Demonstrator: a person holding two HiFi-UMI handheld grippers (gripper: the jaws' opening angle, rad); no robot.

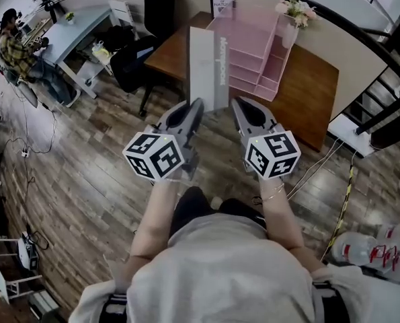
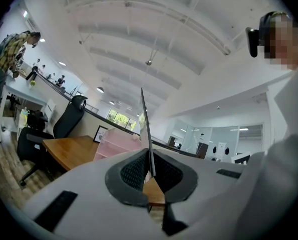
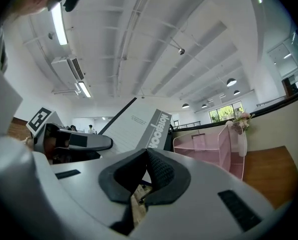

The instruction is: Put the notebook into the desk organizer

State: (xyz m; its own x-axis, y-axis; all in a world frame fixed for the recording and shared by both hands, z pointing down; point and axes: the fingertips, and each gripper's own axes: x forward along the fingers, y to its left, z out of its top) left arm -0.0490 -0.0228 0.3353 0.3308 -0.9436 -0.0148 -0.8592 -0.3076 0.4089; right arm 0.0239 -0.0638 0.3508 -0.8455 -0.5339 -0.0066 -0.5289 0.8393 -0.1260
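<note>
A thin grey-and-white notebook (image 1: 208,66) stands upright in the air above the wooden floor, in front of the desk. My left gripper (image 1: 195,108) is shut on its lower edge; in the left gripper view the notebook (image 2: 146,129) shows edge-on between the pads. My right gripper (image 1: 236,108) hangs beside it, shut with nothing in it; from there the notebook (image 3: 138,129) and the left gripper (image 3: 73,143) lie to the left. The pink desk organizer (image 1: 253,52) with open shelves stands on the brown desk (image 1: 307,93) beyond; the organizer (image 3: 209,144) also shows ahead of the right gripper.
A vase of flowers (image 1: 294,9) and a small framed sign (image 1: 222,4) stand by the organizer. A black office chair (image 1: 129,62) is left of the desk. A seated person (image 1: 11,46) is at a pale table far left. Water bottles (image 1: 381,247) lie at the lower right.
</note>
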